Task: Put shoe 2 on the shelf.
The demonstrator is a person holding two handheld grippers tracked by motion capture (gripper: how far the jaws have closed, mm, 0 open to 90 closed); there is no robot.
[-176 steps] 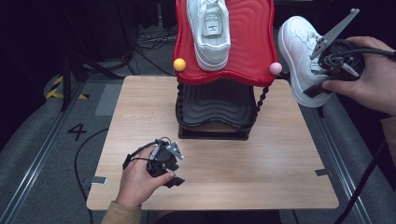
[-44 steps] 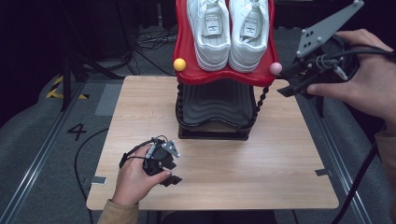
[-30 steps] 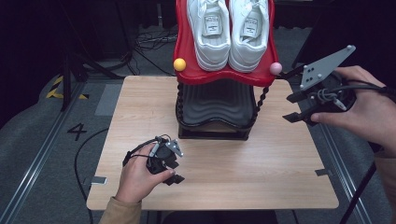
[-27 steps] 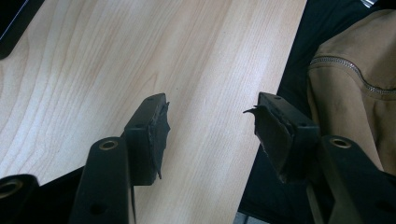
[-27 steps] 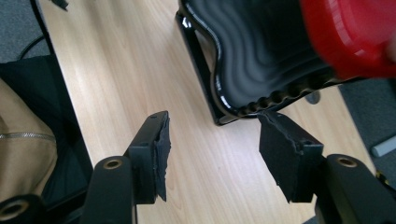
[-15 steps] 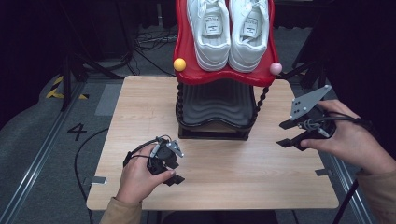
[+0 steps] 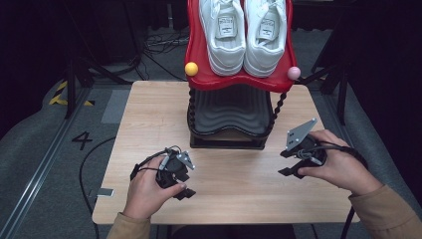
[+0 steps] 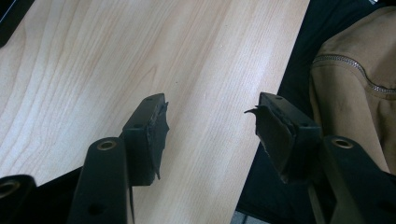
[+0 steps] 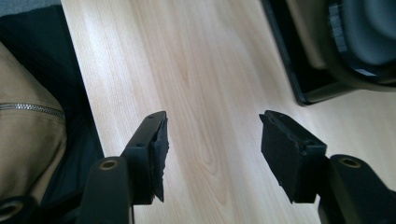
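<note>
Sneakers, two white ones (image 7: 244, 32), sit side by side on my red rack's top shelf (image 7: 199, 55), far from both grippers. Left gripper (image 8: 208, 123) and right gripper (image 9: 212, 135) gape empty over the wooden table (image 7: 149, 114).
</note>
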